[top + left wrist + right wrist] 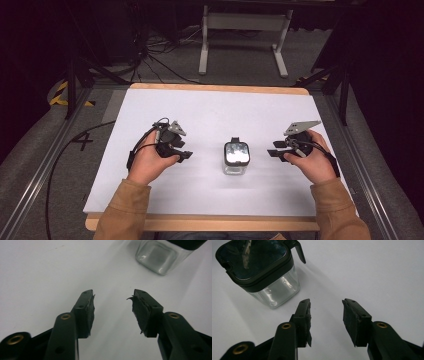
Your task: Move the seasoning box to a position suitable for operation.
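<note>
Glass jar (pixel 236 159) w/ black lid flanked by both grippers.
Left gripper (pixel 184 155) & right gripper (pixel 275 149) are held w/ jaws apart, nothing gripped.

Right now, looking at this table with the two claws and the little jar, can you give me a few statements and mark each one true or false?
1. The glass jar stands between the two claws. True.
2. The left claw is clamped on the jar. False: it is open and apart from the jar, holding nothing.
3. The jar has its black lid on. True.
4. The jar lies tipped on its side. False: it stands upright on the white table.
5. The right claw is open and empty. True.
6. The jar sits at the table's far edge. False: it is in the nearer half, about level with the claws.
</note>
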{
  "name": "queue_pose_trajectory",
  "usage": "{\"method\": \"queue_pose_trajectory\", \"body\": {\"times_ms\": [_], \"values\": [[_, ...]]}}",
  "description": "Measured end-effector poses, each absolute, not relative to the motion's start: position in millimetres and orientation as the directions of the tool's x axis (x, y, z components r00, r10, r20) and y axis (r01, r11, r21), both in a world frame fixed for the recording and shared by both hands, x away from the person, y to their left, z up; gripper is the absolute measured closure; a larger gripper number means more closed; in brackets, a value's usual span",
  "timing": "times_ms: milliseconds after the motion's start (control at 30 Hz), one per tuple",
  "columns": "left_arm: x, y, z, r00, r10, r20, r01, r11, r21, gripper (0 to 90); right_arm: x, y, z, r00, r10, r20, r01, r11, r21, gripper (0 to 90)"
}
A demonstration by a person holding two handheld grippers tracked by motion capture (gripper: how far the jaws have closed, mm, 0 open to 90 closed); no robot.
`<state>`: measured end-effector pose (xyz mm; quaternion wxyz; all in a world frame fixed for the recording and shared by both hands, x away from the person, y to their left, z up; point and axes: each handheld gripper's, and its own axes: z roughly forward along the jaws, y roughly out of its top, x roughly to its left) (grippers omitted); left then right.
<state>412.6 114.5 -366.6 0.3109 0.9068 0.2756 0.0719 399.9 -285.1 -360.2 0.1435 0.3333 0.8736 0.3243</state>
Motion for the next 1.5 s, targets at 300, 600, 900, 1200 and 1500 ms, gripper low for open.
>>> {"method": "queue_pose_trajectory", "body": {"times_ms": [300, 600, 900, 1200, 1500], "values": [[410, 109, -356, 0.854, 0.514, -0.086, 0.453, -0.651, 0.61, 75.6, 392, -293, -359, -0.723, 0.69, -0.023, 0.513, 0.559, 0.652, 64.9], [411, 104, -356, 0.845, 0.515, -0.144, 0.492, -0.644, 0.586, 76.7, 387, -290, -361, -0.716, 0.698, 0.024, 0.55, 0.543, 0.635, 89.7], [410, 106, -354, 0.84, 0.521, -0.153, 0.501, -0.634, 0.59, 71.9, 388, -273, -368, -0.752, 0.658, 0.02, 0.525, 0.582, 0.621, 89.8], [406, 100, -354, 0.851, 0.502, -0.152, 0.483, -0.637, 0.601, 73.2, 388, -260, -375, -0.77, 0.637, 0.013, 0.507, 0.601, 0.618, 89.9], [402, 95, -356, 0.859, 0.489, -0.151, 0.474, -0.65, 0.594, 72.9, 392, -248, -366, -0.786, 0.617, 0.023, 0.456, 0.555, 0.695, 90.0]]}}
